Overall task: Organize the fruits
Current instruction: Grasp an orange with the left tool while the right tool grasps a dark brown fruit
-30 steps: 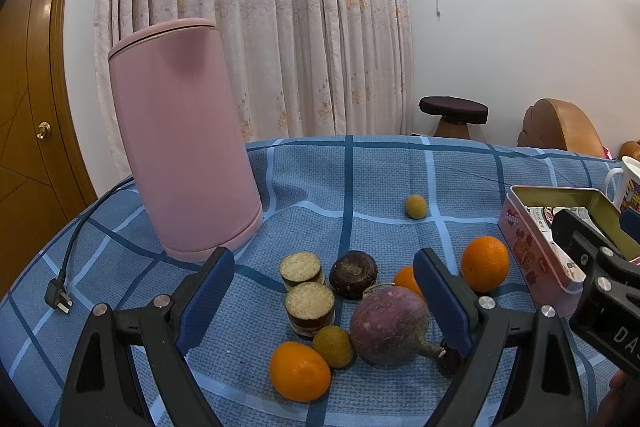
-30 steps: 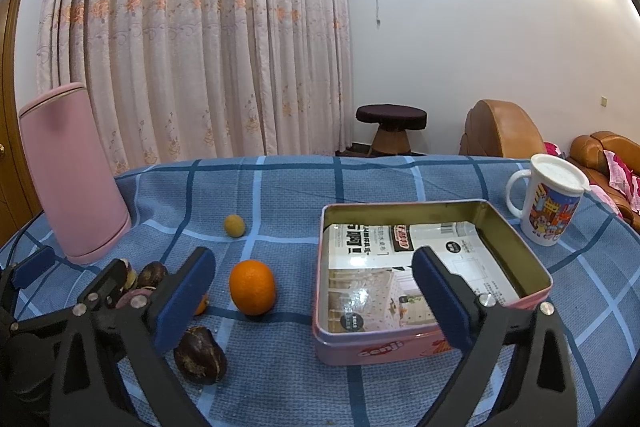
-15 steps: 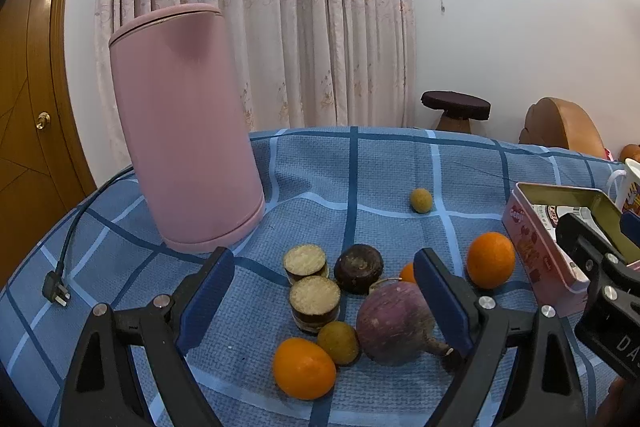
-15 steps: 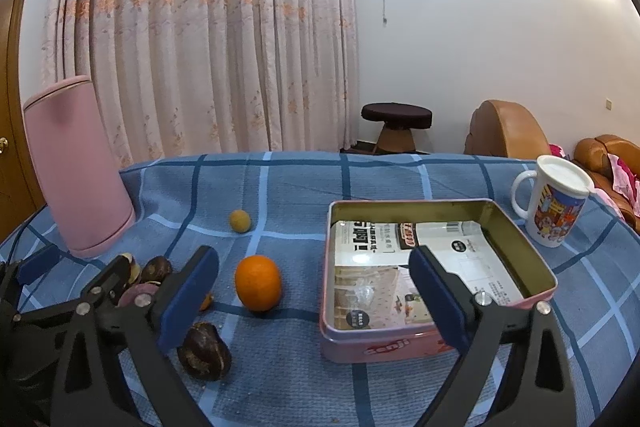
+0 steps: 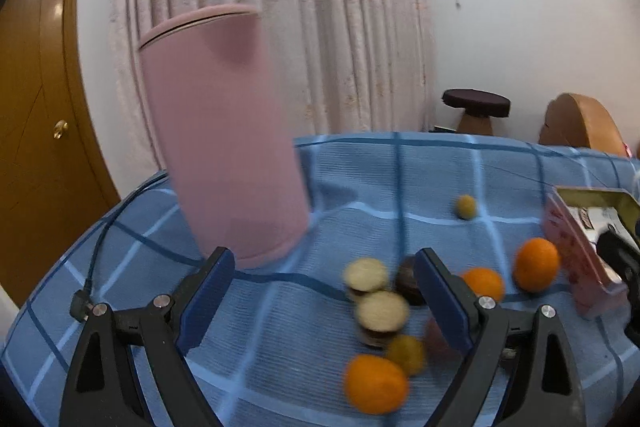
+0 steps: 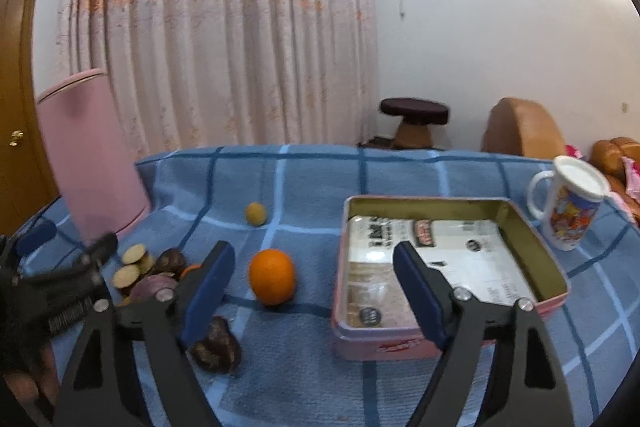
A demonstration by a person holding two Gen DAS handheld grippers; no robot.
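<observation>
A blue checked cloth [image 6: 304, 187] covers the table by a curtain. The left view is blurry now; the fruit pile [image 5: 384, 311] has slid right, and a purple one seems half hidden. Both the left gripper [image 5: 320, 301] and right gripper [image 6: 310, 289] gape wide, empty. An orange [image 6: 272, 277] sits beside the tin [image 6: 536, 263].

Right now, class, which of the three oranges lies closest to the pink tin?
The orange nearest the pink tin stands alone just left of it; another orange is farther left, the third nearest the camera.
</observation>
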